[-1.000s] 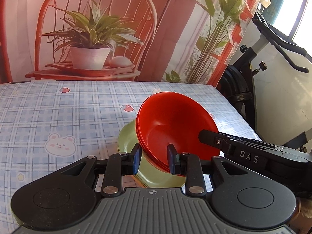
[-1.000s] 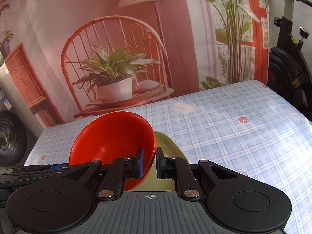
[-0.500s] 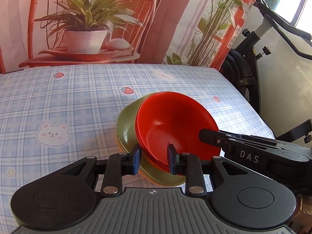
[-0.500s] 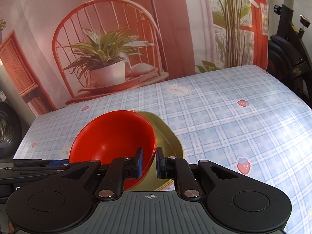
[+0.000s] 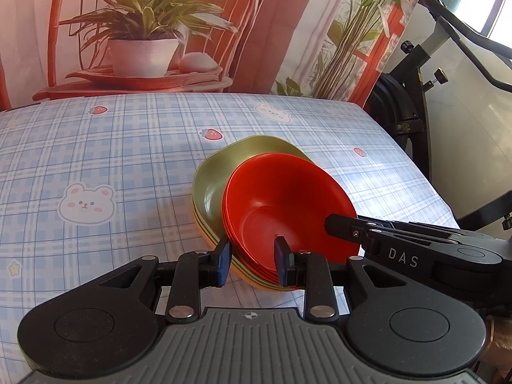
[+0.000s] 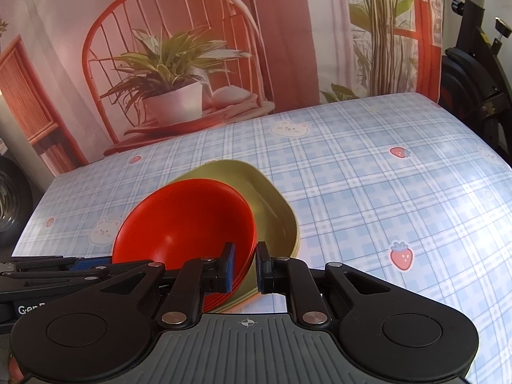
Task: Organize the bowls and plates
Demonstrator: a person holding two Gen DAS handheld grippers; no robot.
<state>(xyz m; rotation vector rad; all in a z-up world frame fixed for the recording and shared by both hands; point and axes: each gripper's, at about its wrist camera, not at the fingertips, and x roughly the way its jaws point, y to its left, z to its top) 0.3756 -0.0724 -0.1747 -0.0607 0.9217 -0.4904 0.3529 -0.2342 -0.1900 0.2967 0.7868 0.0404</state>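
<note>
On the checked tablecloth (image 5: 134, 160), near its front-right part, sits the stack: red bowls (image 5: 284, 204) nested together, tilted, inside olive-green plates (image 5: 217, 176), w/ yellow-orange rims showing at the very bottom.

Change vs a sec ago: the whole stack has come down. Earlier frames show the bowls riding higher against the backdrop (image 5: 288, 32), more upright; now they lie lower, closer to the cloth, and the green plates look to be resting on it, though contact under the near edge is hidden. Both grippers sank w/ it. My read: the set-down is about finished; release and pull back prob come next.

Jaws: left gripper (image 5: 252, 257) is part-closed, one pad outside and one inside the near rims of the red bowls, clamped on the stack's edge. Right gripper (image 6: 244, 265) is nearly shut, pinching the bowl rim from the other side; whether a plate rim is also caught I can't tell.

Counts: red bowls approx 4–5 by rim lines, not sure. Green plates at least 2, yellow-orange ones at least 1; edges too tight to count exactly. Grippers: 2. Off to the right, an exercise bike (image 5: 425, 73), 1.
</note>
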